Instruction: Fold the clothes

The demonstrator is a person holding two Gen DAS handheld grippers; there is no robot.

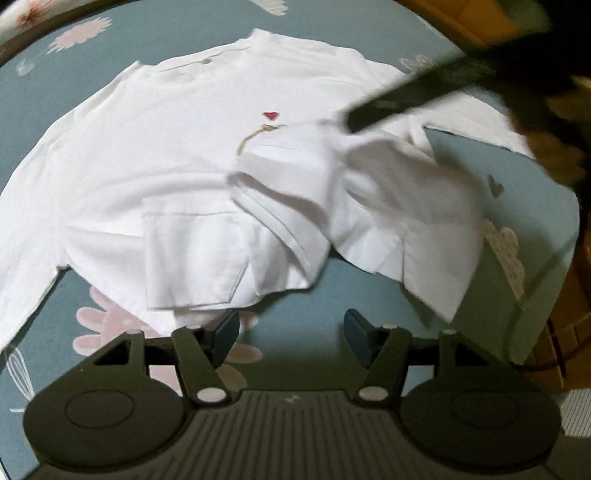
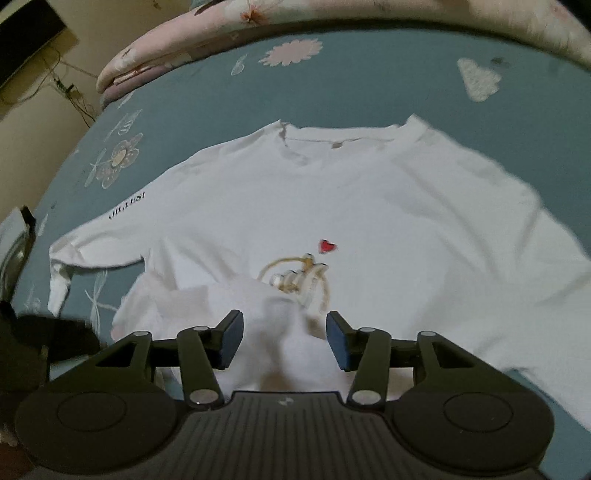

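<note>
One white long-sleeved shirt [image 2: 369, 206] lay on the bed [image 2: 369, 81]. It bore one small red heart [image 2: 327, 245] and one line of dark lettering [image 2: 127, 205] on a sleeve. Two sleeves showed: one stretched out flat [image 2: 96, 243], one folded across the front [image 1: 295, 199]. There were two grippers, the left gripper [image 1: 291, 338] and the right gripper [image 2: 285, 339], each with two blue pads. One rolled floral quilt [image 2: 229, 33] sat at the bed's far edge.

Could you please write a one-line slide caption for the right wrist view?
Open right gripper poised over a bunched fold of the white shirt spread on the blue floral bedsheet.
</note>
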